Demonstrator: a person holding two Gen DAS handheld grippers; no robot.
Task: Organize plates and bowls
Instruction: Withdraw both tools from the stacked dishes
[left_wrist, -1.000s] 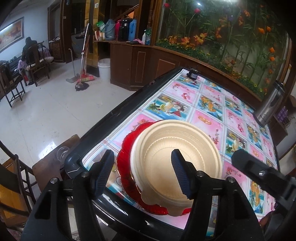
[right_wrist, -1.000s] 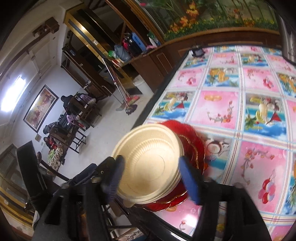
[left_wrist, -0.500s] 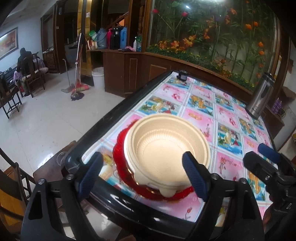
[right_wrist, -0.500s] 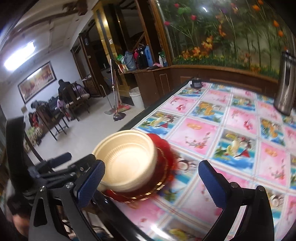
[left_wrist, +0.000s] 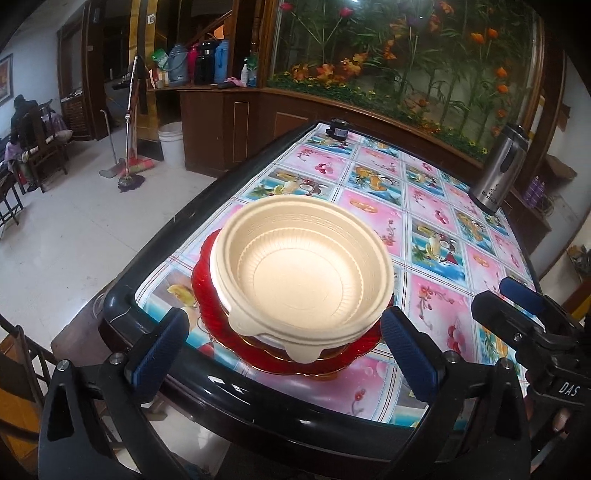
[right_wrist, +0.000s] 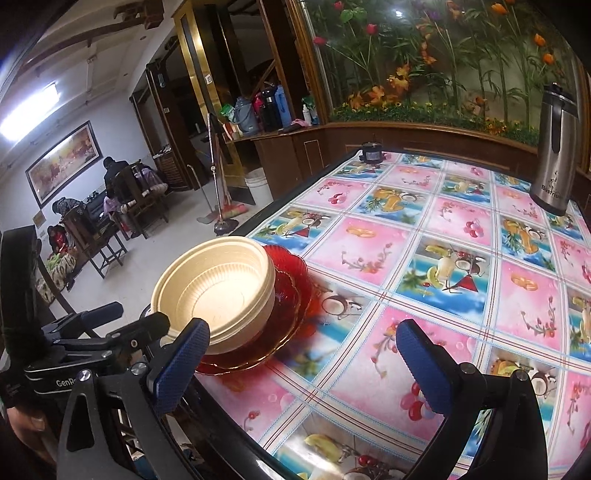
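A: Bowls (left_wrist: 303, 269): two beige, nested, on red plates (left_wrist: 207, 291) at table's (left_wrist: 258, 402) near corner. Plate count unclear, bowls hide most.
B: Grippers?
A: Left gripper (left_wrist: 284, 354) has just been opening, wide, empty; stack at its 12 o'clock. Right gripper (right_wrist: 303, 362) wide, empty; stack at 10 o'clock. One flask (right_wrist: 554, 147).

— What's behind the table (left_wrist: 177, 236)?
— A dark wooden cabinet (left_wrist: 221, 129) under a wall of painted flowers (right_wrist: 443, 55), jugs and flasks (left_wrist: 199, 66) on top.
— And the floor?
— Pale tiles (left_wrist: 74, 240), a mop (left_wrist: 129, 147) propped up, wooden chairs (right_wrist: 136, 199) below a framed painting (right_wrist: 62, 162), ceiling light (right_wrist: 29, 107) on.
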